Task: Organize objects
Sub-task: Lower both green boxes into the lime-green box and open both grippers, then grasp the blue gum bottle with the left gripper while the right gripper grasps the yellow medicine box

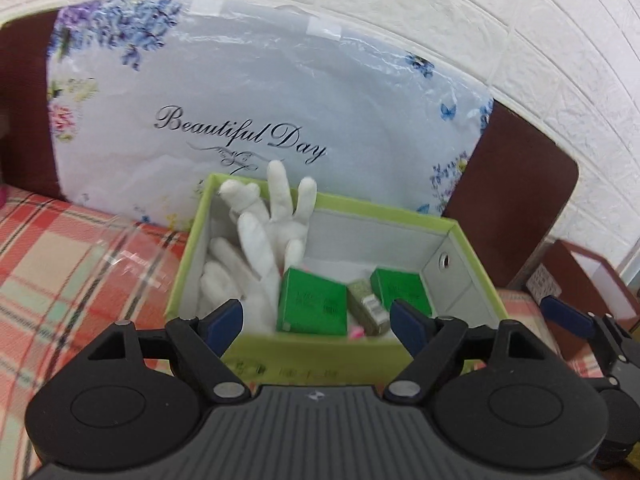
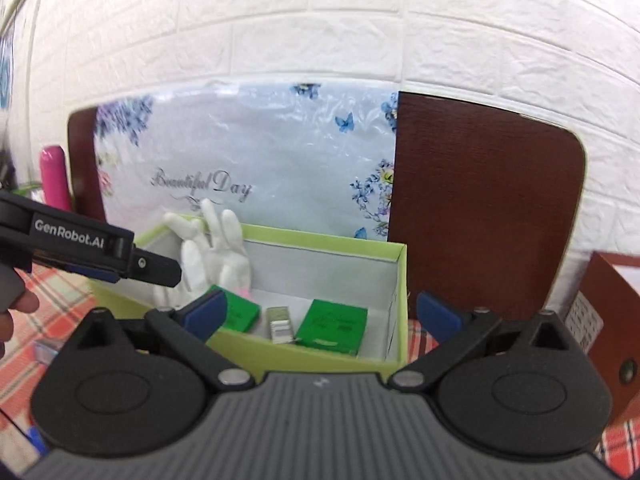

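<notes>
A light green box [image 1: 320,354] sits open on a red plaid bedspread [image 1: 60,264], in front of a floral bag [image 1: 260,92] lettered "Beautiful Day" that leans on a dark brown headboard [image 2: 480,200] below a white brick-pattern wall [image 2: 320,20]. Inside the box, white gloves [image 1: 260,240] stand at the left end, fingers poking above the rim; beside them lie a green packet [image 1: 312,306], a small olive carton [image 1: 366,310] and a second green packet [image 1: 402,290] toward the right end. The left gripper [image 1: 316,322] hovers over the box's near wall, jaws spread and empty. The right gripper [image 2: 320,314] is near the same wall, jaws wide apart with nothing between them. In the right wrist view a pink cylinder [image 2: 56,176] stands at the headboard's left edge, and a brown box [image 2: 612,320] sits at far right.
</notes>
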